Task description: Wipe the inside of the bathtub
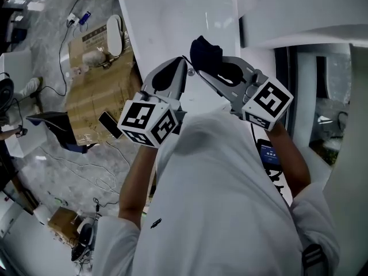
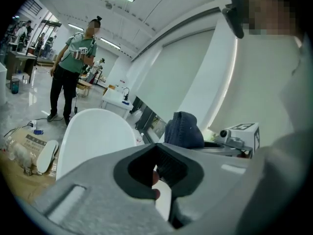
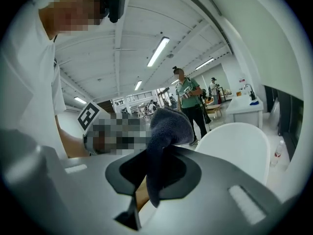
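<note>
The right gripper (image 3: 155,155) is pinching a dark blue cloth (image 3: 166,126) between its jaws, holding it close to the person's chest, above the white bathtub (image 1: 172,16); the left gripper (image 1: 183,66), just beside it, is hovering with jaws pressed together, empty.

Both forearms reach forward from the chest, the grippers close together. The left gripper (image 1: 181,68) has its fingers pressed together, empty. The right gripper (image 1: 208,73) clamps its fingers on a dark cloth (image 1: 206,52).
</note>
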Tool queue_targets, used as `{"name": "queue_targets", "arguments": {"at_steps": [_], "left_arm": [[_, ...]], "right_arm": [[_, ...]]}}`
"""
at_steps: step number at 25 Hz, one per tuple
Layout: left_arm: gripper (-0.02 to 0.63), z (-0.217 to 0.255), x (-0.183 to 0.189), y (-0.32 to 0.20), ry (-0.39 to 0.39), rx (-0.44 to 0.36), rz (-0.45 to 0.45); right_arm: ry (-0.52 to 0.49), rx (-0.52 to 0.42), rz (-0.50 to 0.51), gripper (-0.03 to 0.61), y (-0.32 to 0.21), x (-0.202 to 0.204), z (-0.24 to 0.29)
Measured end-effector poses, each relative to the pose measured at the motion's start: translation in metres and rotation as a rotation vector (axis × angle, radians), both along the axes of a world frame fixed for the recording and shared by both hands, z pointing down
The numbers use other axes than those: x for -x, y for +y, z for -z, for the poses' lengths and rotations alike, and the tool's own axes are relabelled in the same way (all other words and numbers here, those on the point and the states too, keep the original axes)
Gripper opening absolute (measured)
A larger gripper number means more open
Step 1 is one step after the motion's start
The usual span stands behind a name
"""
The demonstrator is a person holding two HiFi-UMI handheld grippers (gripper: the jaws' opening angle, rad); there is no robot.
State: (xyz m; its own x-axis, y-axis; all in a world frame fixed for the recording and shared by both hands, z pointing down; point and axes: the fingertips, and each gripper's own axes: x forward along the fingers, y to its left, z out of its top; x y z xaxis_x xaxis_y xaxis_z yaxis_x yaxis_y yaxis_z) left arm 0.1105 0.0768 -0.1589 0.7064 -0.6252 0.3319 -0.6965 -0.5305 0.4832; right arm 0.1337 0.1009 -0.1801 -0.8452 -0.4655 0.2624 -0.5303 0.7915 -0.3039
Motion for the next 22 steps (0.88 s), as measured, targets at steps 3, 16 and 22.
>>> {"name": "queue_targets", "arguments": {"at_steps": [3,16,22], "left_arm": [[0.002,0.023,0.001,0.002,0.015,-0.035,0.006],[0.002,0.094,0.006,0.036,-0.002,-0.242,0.147],[0.002,0.087,0.008,0.052,-0.058,-0.271,0.132]], "right_arm": [[-0.010,-0.060,-0.023,0.048,0.000,0.000,0.025],[0.013,-0.250,-0.235,0.048,0.034,-0.013,0.092],[0.009,-0.200,-0.369,0.048,0.054,-0.015,0.074]]}}
